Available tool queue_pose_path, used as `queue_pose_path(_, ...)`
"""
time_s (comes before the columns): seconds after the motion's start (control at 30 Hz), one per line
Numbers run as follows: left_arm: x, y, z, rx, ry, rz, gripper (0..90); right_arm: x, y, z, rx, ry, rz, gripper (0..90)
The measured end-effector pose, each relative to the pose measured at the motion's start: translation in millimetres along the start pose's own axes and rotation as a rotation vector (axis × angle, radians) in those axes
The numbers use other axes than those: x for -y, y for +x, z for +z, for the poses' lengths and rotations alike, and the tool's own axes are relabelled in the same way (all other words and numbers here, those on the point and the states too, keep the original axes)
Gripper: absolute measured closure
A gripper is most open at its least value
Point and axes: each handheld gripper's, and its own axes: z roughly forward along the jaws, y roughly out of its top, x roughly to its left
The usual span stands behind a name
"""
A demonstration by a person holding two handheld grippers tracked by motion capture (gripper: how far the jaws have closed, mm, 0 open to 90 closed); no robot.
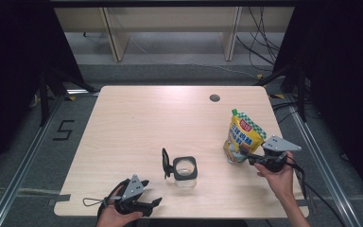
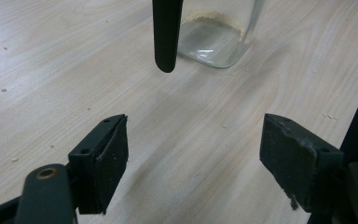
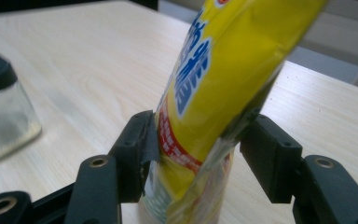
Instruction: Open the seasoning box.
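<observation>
Your left hand (image 1: 118, 215) enters from the bottom edge, near the front of the tabletop (image 1: 137, 123), holding the left tongs (image 1: 157, 201) low with their tips pointing to your right. In the left gripper view, these tongs (image 2: 193, 154) stand with jaws spread wide and nothing between them. Your right forearm (image 1: 293, 205) reaches up from the lower right, with the right hand (image 1: 276, 175) wrapped around the right tongs (image 1: 246, 152), tips pointing left. In the right gripper view, those tongs (image 3: 198, 144) are pressed against a yellow pouch (image 3: 219, 84) on both sides.
</observation>
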Motion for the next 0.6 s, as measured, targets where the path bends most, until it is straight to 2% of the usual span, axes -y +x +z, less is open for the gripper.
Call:
queue_pose_path(0.03,0.0,0.2,0.6,0.001,-0.008,-0.004,23.2,1.9,4.0,0.6,0.023,-0.011,-0.004,43.1)
queue_pose_path(0.07,1.1,-0.4,1.3,-0.003,-0.001,-0.027,23.2,3.0,7.8,2.2,0.042,-0.02,0.01,40.9)
queue_pose_path(0.1,1.1,-0.4,1.3,-0.003,-0.001,-0.027,23.2,4.0,10.8,4.9,0.055,-0.027,0.027,37.3)
queue_pose_path(0.13,1.1,0.0,1.3,-0.002,0.005,-0.022,23.2,4.0,10.8,4.9,0.055,-0.027,0.027,37.3)
queue_pose_path(0.17,1.0,-0.5,2.0,0.002,-0.003,-0.02,23.2,5.8,14.9,7.8,0.078,-0.02,0.059,34.6)
queue_pose_path(0.2,0.1,1.1,1.4,0.0,0.013,0.014,23.2,8.3,15.6,16.0,0.105,-0.035,0.077,31.2)
queue_pose_path(0.23,0.1,1.1,1.4,0.0,0.013,0.014,23.2,8.3,15.6,16.0,0.105,-0.035,0.077,31.2)
queue_pose_path(0.27,0.9,-1.0,3.2,0.005,-0.006,-0.013,23.2,8.7,15.7,19.2,0.115,-0.041,0.086,30.5)
queue_pose_path(0.3,0.7,-1.5,2.2,0.004,0.009,-0.002,23.2,8.6,15.3,23.9,0.142,-0.074,0.093,31.0)
queue_pose_path(0.33,0.7,-1.5,2.2,0.004,0.009,-0.002,23.2,8.6,15.3,23.9,0.142,-0.074,0.093,31.0)
queue_pose_path(0.37,-0.1,-1.8,2.0,0.01,0.001,0.006,23.1,8.5,11.8,28.3,0.158,-0.122,0.099,30.9)
queue_pose_path(0.4,-0.1,-1.8,2.0,0.01,0.001,0.006,23.1,8.5,11.8,28.3,0.158,-0.122,0.099,30.9)
queue_pose_path(0.43,-0.1,-1.9,2.1,0.01,-0.001,0.005,23.1,8.5,14.1,29.7,0.177,-0.119,0.145,30.9)
queue_pose_path(0.53,0.4,-2.1,2.7,0.008,0.001,0.006,23.1,8.6,14.6,31.5,0.184,-0.112,0.153,34.4)
queue_pose_path(0.57,1.0,-3.8,4.3,0.015,-0.004,-0.023,23.1,9.1,14.5,35.1,0.189,-0.124,0.139,35.0)
queue_pose_path(0.6,1.3,-3.4,5.3,0.019,-0.003,-0.019,23.1,10.1,15.7,37.4,0.189,-0.125,0.152,34.9)
